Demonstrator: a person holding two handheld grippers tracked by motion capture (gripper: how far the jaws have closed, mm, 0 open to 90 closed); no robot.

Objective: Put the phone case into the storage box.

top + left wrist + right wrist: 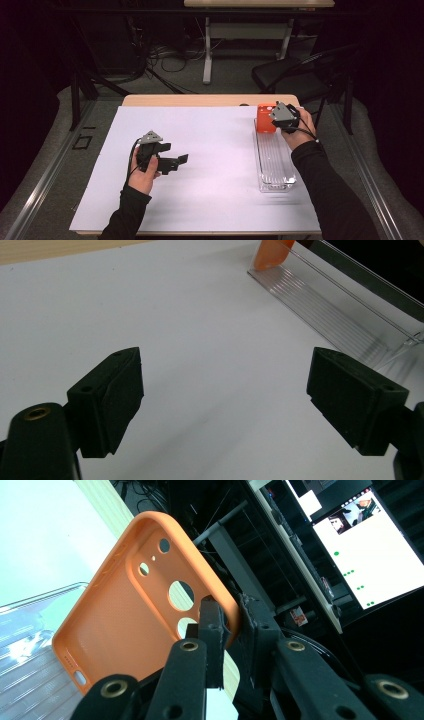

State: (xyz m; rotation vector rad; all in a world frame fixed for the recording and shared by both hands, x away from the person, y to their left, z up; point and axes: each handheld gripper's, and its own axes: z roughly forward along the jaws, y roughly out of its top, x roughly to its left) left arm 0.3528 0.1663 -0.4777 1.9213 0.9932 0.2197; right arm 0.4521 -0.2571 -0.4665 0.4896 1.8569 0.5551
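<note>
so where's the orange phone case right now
The orange phone case is at the table's far right in the high view, pinched by the right gripper at the far end of the clear tray.

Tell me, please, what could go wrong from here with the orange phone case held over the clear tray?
The right gripper pinches the orange phone case only by one edge wall, so it could pivot or slip out. The case sits at the far end of the clear tray; pushing down might tip or slide the light tray on the white sheet. The left gripper is open and apart, steadying nothing.
</note>
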